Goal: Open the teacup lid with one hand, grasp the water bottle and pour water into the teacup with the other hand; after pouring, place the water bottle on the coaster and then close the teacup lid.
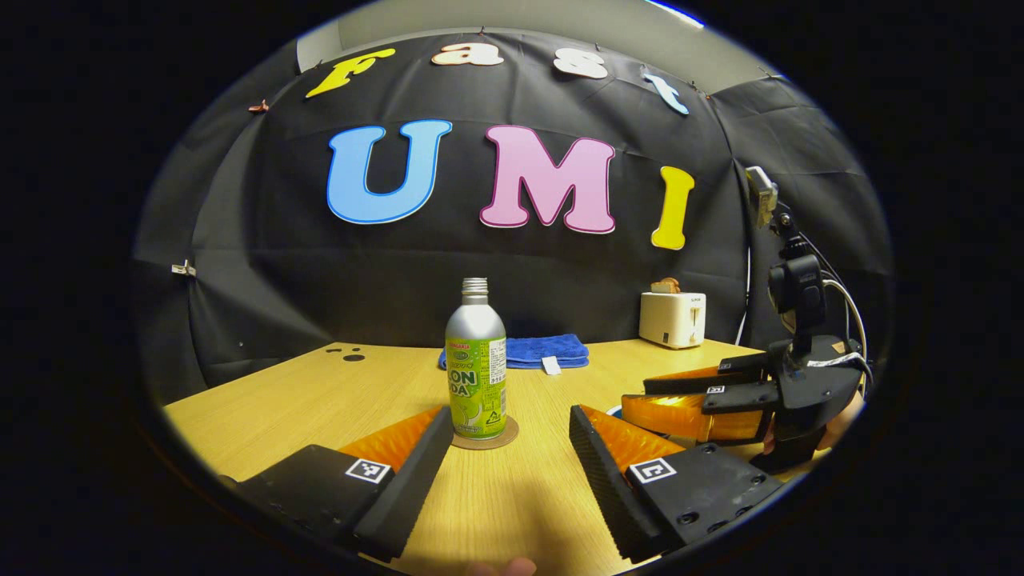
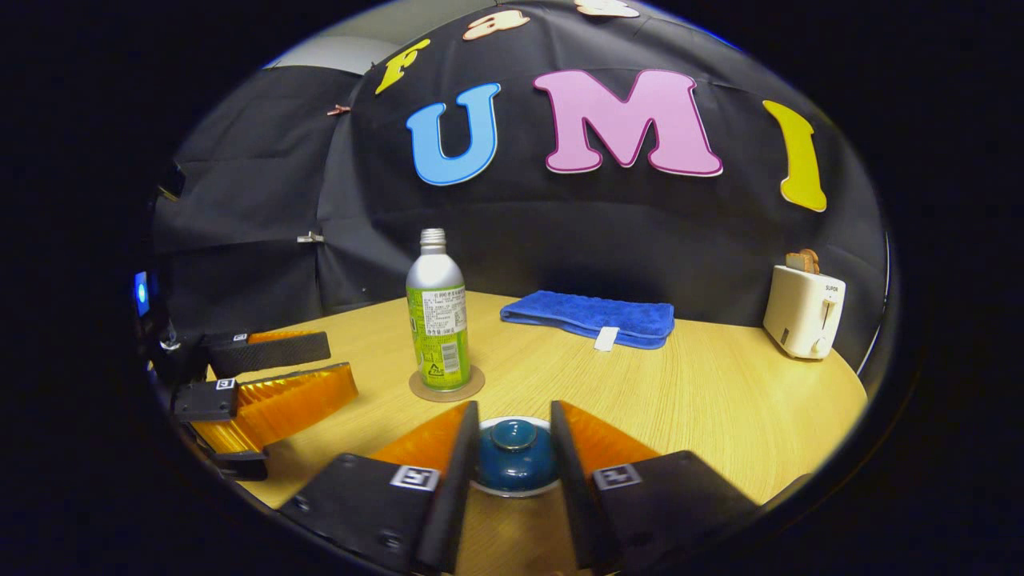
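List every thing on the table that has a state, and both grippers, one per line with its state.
Water bottle: upright on the coaster, cap off.
Teacup: lid on, between the right gripper's fingers.
Towel: folded, flat.
Toaster: bread in the slot.
Left gripper: open, facing the bottle.
Right gripper: around the lid; contact unclear.

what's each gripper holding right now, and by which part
The left gripper holds nothing, open short of the bottle. The right gripper's fingers flank the teacup lid; contact cannot be told.
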Action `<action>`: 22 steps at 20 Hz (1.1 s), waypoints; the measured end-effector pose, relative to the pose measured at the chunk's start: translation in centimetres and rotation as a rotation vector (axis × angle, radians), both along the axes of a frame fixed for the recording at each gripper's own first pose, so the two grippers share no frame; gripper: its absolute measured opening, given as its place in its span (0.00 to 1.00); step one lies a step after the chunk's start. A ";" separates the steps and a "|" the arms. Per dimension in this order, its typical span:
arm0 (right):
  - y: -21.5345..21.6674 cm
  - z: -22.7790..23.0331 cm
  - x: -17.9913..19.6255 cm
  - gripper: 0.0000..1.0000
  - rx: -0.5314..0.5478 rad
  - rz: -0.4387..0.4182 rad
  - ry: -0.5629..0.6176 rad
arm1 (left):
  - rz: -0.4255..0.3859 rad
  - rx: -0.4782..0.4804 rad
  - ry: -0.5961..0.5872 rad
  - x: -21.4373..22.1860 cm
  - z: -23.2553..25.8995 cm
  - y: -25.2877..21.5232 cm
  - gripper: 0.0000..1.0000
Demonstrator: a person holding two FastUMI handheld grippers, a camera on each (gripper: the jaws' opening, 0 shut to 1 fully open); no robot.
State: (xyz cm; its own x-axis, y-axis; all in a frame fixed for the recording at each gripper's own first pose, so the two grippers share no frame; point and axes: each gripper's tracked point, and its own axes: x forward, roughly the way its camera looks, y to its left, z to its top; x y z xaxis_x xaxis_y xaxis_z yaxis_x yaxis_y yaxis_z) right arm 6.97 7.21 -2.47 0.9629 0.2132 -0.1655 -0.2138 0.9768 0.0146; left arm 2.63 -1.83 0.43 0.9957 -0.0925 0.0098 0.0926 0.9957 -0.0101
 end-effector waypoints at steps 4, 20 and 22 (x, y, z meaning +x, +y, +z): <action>-1.4 1.8 -1.9 0.99 0.024 -0.023 -0.098 | -0.001 0.009 -0.001 0.1 0.0 -0.4 0.93; -9.0 2.3 -7.0 0.99 -0.004 -0.259 -0.171 | 0.032 0.017 -0.012 -0.3 0.1 -0.6 0.94; -9.4 2.4 -7.0 0.99 -0.007 -0.291 -0.171 | 0.026 0.017 -0.014 -0.3 0.1 -0.7 0.94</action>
State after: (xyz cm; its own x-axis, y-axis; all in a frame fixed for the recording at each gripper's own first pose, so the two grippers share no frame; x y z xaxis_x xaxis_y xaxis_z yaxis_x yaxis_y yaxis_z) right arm 0.00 -2.24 -0.11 0.9971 -0.0756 0.0035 0.0756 0.9971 -0.0044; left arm 2.36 -2.53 0.48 0.9975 -0.0666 0.0225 0.0665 0.9978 0.0076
